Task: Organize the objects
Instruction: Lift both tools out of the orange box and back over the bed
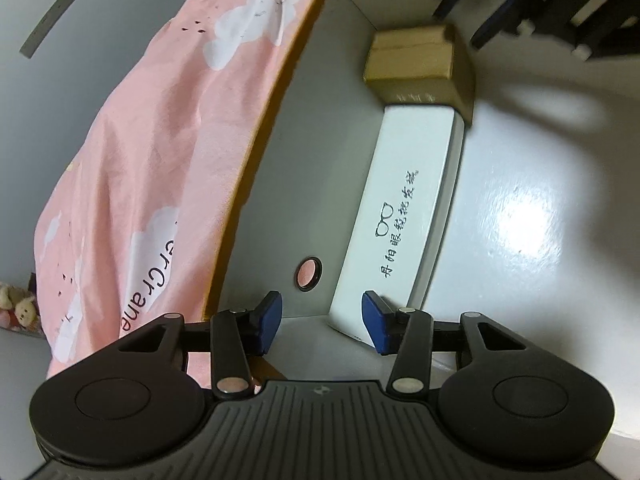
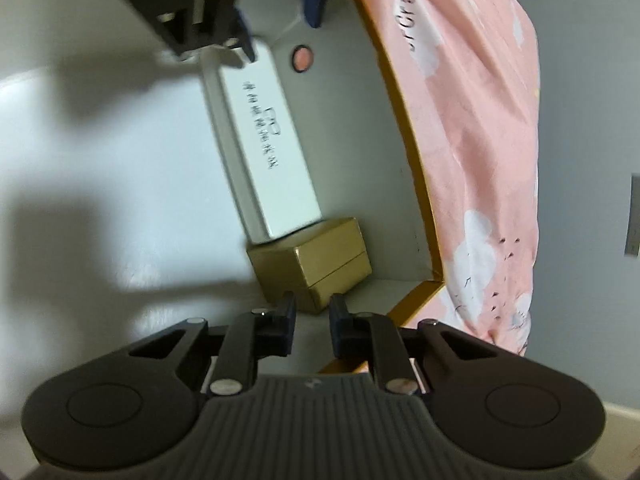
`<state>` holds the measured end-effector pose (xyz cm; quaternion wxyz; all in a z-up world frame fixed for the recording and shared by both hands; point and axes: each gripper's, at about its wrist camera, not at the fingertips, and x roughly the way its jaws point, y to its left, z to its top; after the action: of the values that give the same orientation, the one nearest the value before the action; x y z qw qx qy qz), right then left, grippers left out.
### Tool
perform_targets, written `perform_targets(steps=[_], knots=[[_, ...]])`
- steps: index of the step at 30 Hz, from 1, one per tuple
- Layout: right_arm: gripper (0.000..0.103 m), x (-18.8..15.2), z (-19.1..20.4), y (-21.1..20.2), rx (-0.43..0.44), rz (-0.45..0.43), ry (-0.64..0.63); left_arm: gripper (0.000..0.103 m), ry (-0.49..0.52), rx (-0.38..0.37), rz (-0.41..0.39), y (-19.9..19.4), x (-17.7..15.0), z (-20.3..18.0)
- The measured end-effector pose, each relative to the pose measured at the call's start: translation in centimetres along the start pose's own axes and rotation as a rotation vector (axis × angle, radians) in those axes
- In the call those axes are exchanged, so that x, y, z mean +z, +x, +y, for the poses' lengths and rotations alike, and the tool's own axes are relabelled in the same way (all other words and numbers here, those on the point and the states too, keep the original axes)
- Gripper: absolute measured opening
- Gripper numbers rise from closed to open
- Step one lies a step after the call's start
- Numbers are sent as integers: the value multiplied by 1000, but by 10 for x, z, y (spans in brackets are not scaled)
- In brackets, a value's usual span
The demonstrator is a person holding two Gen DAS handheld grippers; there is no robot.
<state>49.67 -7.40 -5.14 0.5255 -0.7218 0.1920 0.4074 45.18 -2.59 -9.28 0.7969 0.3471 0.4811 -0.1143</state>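
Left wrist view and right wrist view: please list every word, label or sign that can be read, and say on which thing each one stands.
"丹阳眼鏡批发城", under a small spectacles drawing: on the white glasses box.
"erCrane", cut off at its start by a fold: on the pink cloud-print cloth.
A row of tiny marks on the side of the gold box: too small to read.
A small emblem on the left tongs' body: no letters legible.
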Motion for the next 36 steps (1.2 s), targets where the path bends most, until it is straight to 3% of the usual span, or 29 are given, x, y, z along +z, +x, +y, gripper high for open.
perform_targets(steps=[8, 17, 20, 23, 26, 32, 36], knots=[[18, -2, -1, 3, 20, 6, 65, 63, -89, -47, -79, -35, -17, 11], [26, -11, -24, -55, 64, -69, 272, 63, -170, -51, -135, -83, -33, 22], [35, -5, -16, -81, 52, -98, 334, 63, -179, -34, -163, -104, -40, 23], [37, -7, -20, -100, 55, -130, 426, 63, -189, -19, -194, -130, -51, 22], [45, -10, -16, -119, 54, -178, 508, 63, -217, -14, -222, -156, -65, 18], [47, -11, 12, -167, 53, -306, 699, 63, -356, -43, -226, -199, -104, 6], [47, -8, 44, -195, 122, -410, 840, 63, -469, -56, -215, -220, -138, -8]])
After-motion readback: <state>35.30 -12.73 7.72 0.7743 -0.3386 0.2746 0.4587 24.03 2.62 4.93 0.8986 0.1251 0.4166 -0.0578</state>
